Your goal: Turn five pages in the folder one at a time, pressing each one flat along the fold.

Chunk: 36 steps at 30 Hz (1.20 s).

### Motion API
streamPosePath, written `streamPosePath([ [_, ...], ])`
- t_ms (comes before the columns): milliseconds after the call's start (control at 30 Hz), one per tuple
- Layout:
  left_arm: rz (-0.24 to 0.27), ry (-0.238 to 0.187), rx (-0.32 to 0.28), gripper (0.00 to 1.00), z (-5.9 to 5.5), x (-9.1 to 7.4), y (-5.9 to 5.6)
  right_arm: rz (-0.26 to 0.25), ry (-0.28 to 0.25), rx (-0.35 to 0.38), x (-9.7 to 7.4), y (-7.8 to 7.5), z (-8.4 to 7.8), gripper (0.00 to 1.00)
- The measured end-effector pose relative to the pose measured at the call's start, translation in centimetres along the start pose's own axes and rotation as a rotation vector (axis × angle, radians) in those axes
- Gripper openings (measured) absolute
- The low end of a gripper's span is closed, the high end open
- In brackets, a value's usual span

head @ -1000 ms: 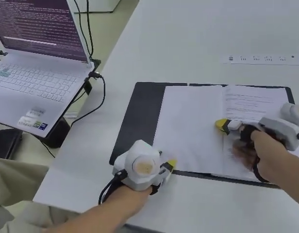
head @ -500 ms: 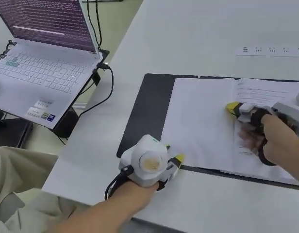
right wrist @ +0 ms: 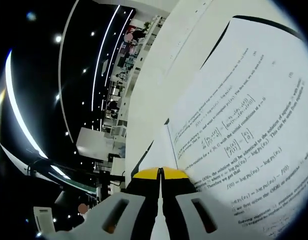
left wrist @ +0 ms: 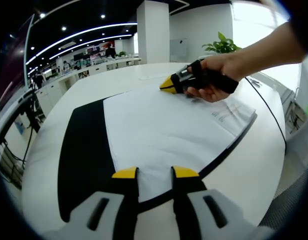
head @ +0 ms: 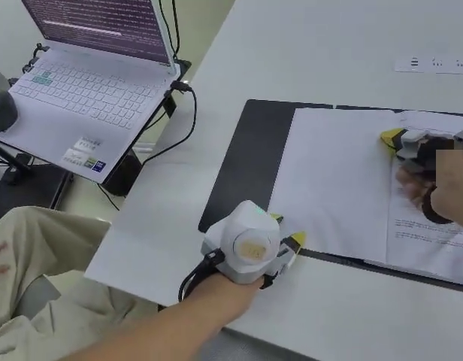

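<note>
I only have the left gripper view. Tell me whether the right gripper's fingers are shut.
Observer: Shut; in the right gripper view the right gripper has its yellow tips pressed together.
Operator: Report where they are.
Observer: At the edge of the printed page, which carries equations.
Operator: Name anything beside the folder.
Observer: An open laptop stands left of the table, screen lit.

In the right gripper view, the printed page (right wrist: 244, 150) carries English lines and bracketed formulas; at lower centre "Therefore we get" reads fairly clearly, the rest only in scraps. In the head view's upper left, the laptop screen (head: 104, 26) shows rows of text and the palm-rest stickers (head: 89, 153) show marks, all too small to read.
</note>
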<state>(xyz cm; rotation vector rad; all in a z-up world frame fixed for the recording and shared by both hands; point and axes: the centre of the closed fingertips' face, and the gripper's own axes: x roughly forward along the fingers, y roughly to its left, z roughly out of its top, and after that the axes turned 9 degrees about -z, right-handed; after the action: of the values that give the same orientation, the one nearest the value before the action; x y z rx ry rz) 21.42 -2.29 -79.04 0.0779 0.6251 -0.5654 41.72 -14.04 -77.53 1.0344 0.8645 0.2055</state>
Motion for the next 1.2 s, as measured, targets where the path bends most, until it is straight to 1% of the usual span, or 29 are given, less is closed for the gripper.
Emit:
streamPosePath([
  [100, 0.001, -0.002, -0.001, 0.24, 0.0, 0.0, 0.0, -0.008, -0.012, -0.014, 0.8, 0.2, 0.8, 0.0],
  [200, 0.0, -0.004, 0.0, 0.24, 0.0, 0.0, 0.0, -0.017, -0.037, -0.029, 1.7, 0.6, 1.9, 0.0],
  [233, 0.001, -0.005, -0.001, 0.24, 0.0, 0.0, 0.0, -0.024, -0.061, -0.013, 2.0, 0.6, 2.6, 0.0],
  [300, 0.0, -0.006, 0.0, 0.24, 0.0, 0.0, 0.0, -0.02, -0.08, 0.011, 2.4, 0.6, 3.3, 0.0],
  [400, 0.0, -0.006, 0.0, 0.24, 0.0, 0.0, 0.0, -0.021, -0.089, 0.045, 2.9, 0.5, 3.9, 0.0],
  [467, 0.001, -0.007, -0.001, 0.24, 0.0, 0.0, 0.0, -0.021, -0.106, 0.046, 3.0, 0.6, 4.1, 0.0],
  [533, 0.001, -0.009, -0.004, 0.24, 0.0, 0.0, 0.0, -0.021, -0.109, 0.063, 3.1, 0.5, 4.3, 0.0],
  [600, 0.001, -0.009, -0.004, 0.24, 0.0, 0.0, 0.0, -0.017, -0.108, 0.065, 3.1, 0.5, 4.3, 0.0],
  [700, 0.001, -0.01, -0.004, 0.24, 0.0, 0.0, 0.0, -0.017, -0.081, 0.079, 2.6, 0.3, 3.8, 0.0],
  [767, 0.001, -0.009, -0.005, 0.24, 0.0, 0.0, 0.0, -0.015, -0.063, 0.066, 2.3, 0.3, 3.2, 0.0],
  [867, 0.001, -0.008, -0.005, 0.24, 0.0, 0.0, 0.0, -0.004, -0.017, 0.074, 1.5, 0.2, 2.0, 0.0],
  [933, 0.001, -0.008, -0.008, 0.24, 0.0, 0.0, 0.0, 0.004, -0.004, 0.092, 1.0, -0.1, 1.5, 0.0],
  [967, 0.001, -0.007, -0.006, 0.24, 0.0, 0.0, 0.0, 0.005, 0.013, 0.091, 0.7, -0.2, 1.0, 0.0],
  [1100, 0.002, -0.009, -0.009, 0.24, 0.0, 0.0, 0.0, 0.023, 0.048, 0.081, -0.4, -0.3, -0.1, 0.0],
  [1133, 0.002, -0.008, -0.007, 0.24, 0.0, 0.0, 0.0, 0.022, 0.058, 0.069, -0.8, -0.5, -0.5, 0.0],
  [1167, 0.002, -0.007, -0.007, 0.24, 0.1, 0.0, 0.0, 0.023, 0.058, 0.075, -1.1, -0.6, -0.6, 0.0],
  [1200, 0.001, -0.005, -0.007, 0.24, 0.0, 0.0, 0.0, 0.025, 0.071, 0.09, -1.4, -0.7, -1.0, 0.0],
])
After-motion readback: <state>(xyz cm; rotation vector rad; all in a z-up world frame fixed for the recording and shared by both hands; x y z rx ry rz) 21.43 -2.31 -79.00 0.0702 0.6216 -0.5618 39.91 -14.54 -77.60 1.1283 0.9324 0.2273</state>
